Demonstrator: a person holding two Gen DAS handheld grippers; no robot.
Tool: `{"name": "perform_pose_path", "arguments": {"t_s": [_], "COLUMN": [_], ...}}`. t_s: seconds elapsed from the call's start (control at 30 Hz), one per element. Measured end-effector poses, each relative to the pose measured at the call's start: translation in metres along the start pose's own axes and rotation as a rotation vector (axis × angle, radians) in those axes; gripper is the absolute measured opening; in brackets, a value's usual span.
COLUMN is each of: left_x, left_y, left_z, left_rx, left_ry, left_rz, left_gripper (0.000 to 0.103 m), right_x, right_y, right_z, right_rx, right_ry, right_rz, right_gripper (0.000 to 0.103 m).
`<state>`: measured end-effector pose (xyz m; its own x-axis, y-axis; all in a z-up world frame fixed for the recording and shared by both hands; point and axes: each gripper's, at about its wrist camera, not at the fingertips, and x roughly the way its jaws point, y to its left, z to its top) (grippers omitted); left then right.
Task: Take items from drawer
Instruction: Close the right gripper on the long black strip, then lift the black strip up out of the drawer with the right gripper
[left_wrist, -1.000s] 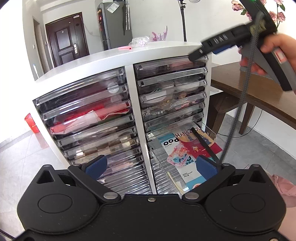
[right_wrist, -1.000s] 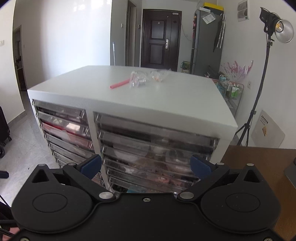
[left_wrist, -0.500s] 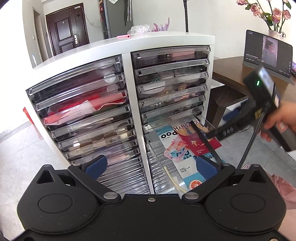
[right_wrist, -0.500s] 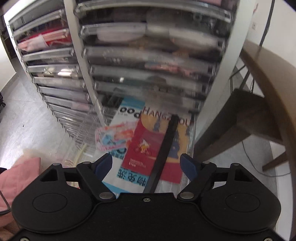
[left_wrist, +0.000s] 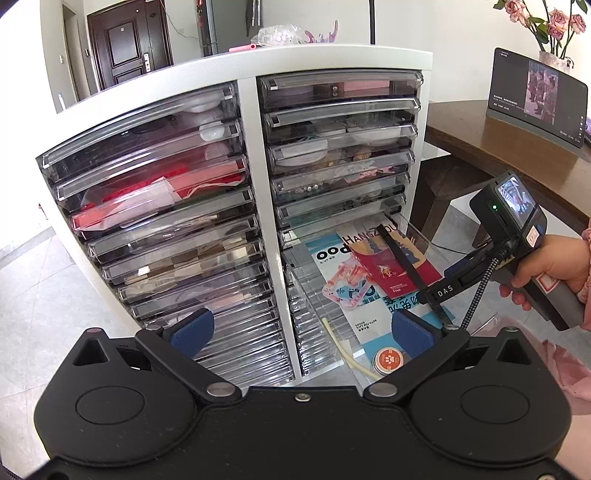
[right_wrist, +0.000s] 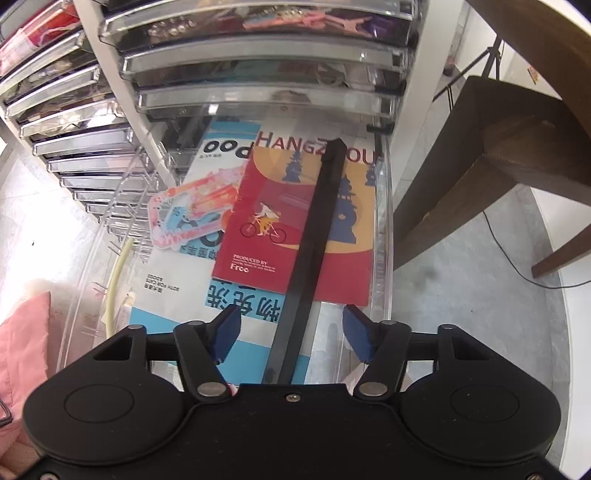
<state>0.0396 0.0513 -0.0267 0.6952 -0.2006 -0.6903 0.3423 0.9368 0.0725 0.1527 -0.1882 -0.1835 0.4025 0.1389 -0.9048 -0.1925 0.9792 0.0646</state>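
Observation:
A clear drawer (left_wrist: 417, 236) (right_wrist: 386, 221) stands pulled out of the white cabinet's (left_wrist: 255, 177) right column. In it lie a red Hangzhou booklet (right_wrist: 295, 221) (left_wrist: 391, 269), a long black strip (right_wrist: 314, 240) (left_wrist: 400, 258) across the booklet, a blue-and-white packet (right_wrist: 177, 284) (left_wrist: 365, 317), a pink sticker sheet (right_wrist: 192, 210), a cream tube (right_wrist: 116, 273) (left_wrist: 347, 354) and a small orange tin (left_wrist: 388, 360). My right gripper (right_wrist: 291, 332) hangs open over the drawer's near end, straddling the black strip. My left gripper (left_wrist: 301, 330) is open, held back in front of the cabinet.
Both columns hold several shut clear drawers (left_wrist: 155, 206) full of small goods. A dark wooden table (left_wrist: 498, 144) with a tablet (left_wrist: 535, 96) stands to the right, a bench (right_wrist: 491, 155) under it. A hand (left_wrist: 554, 262) grips the right tool. Pink cloth (right_wrist: 22, 332) lies at the left.
My right gripper has dropped from the cabinet top to the open drawer and closed in over the black strip. The left gripper has tilted slightly upward.

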Motion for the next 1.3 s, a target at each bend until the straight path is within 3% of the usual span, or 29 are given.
{"name": "perform_pose_path", "arguments": {"t_s": [0.07, 0.3, 0.47, 0.63, 0.83, 0.93, 1.1, 1.3], "left_x": [0.003, 0.013, 0.017, 0.022, 0.034, 0.046, 0.085, 0.109], "left_y": [0.000, -0.002, -0.002, -0.002, -0.005, -0.007, -0.011, -0.025], "left_z": [-0.001, -0.007, -0.008, -0.004, 0.005, 0.013, 0.031, 0.044], "left_rx": [0.002, 0.016, 0.011, 0.010, -0.007, -0.027, -0.102, -0.133], "left_ry": [0.010, 0.038, 0.045, 0.047, 0.051, 0.059, 0.115, 0.152], "left_rz": [-0.003, -0.012, -0.016, -0.023, -0.053, -0.093, -0.221, -0.264], "left_gripper": [0.103, 0.103, 0.103, 0.103, 0.103, 0.103, 0.103, 0.103], "right_x": [0.004, 0.021, 0.023, 0.018, 0.006, -0.001, -0.006, -0.022], "right_y": [-0.002, -0.004, -0.007, -0.009, -0.011, -0.008, -0.002, 0.002], "right_z": [0.000, -0.005, -0.009, -0.014, -0.019, -0.020, -0.024, -0.030], "right_rx": [0.018, 0.051, 0.068, 0.090, 0.148, 0.151, 0.161, 0.165], "right_ry": [0.006, 0.067, 0.057, 0.027, -0.006, -0.026, -0.040, -0.083], "right_rz": [-0.006, -0.004, -0.002, 0.015, 0.113, 0.157, 0.203, 0.254], "right_gripper": [0.043, 0.036, 0.020, 0.018, 0.018, 0.018, 0.018, 0.018]}}
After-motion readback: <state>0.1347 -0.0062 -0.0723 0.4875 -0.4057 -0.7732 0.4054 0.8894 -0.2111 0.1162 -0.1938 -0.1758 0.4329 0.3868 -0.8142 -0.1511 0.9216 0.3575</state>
